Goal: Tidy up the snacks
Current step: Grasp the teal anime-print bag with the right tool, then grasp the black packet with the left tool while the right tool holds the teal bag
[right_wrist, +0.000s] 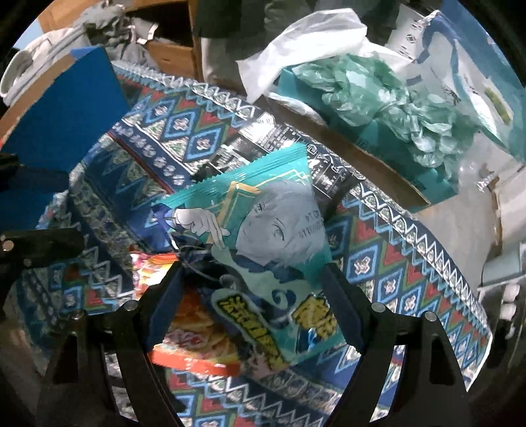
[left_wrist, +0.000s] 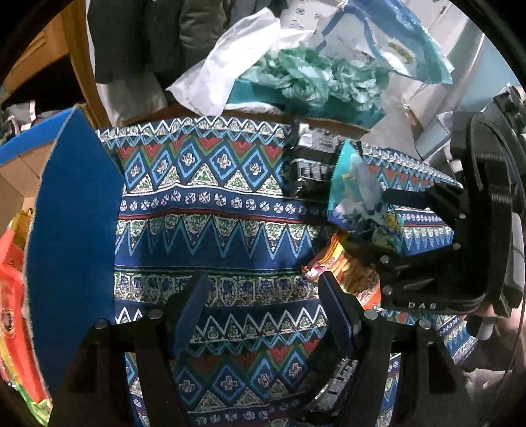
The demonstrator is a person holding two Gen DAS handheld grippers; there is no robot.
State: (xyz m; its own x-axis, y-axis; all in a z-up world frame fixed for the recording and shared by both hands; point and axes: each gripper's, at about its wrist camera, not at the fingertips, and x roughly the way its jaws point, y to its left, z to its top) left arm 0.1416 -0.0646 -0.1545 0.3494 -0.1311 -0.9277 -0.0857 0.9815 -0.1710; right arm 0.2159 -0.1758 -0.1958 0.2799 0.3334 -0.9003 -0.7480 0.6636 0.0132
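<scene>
Placement step over patterned cloth [left_wrist: 213, 230]: lower teal snack packet [right_wrist: 263, 223], apparently clamped in right gripper [right_wrist: 253, 267] at 6 o'clock, then release beside orange packet [right_wrist: 194, 328] at its 7 o'clock, holding left gripper [left_wrist: 263, 279], spread and empty, clear.

a lived-in home: patterned tablecloth [left_wrist: 213, 203], crumpled plastic bags [left_wrist: 305, 78], clothes [right_wrist: 108, 29] in wooden shelving.
</scene>
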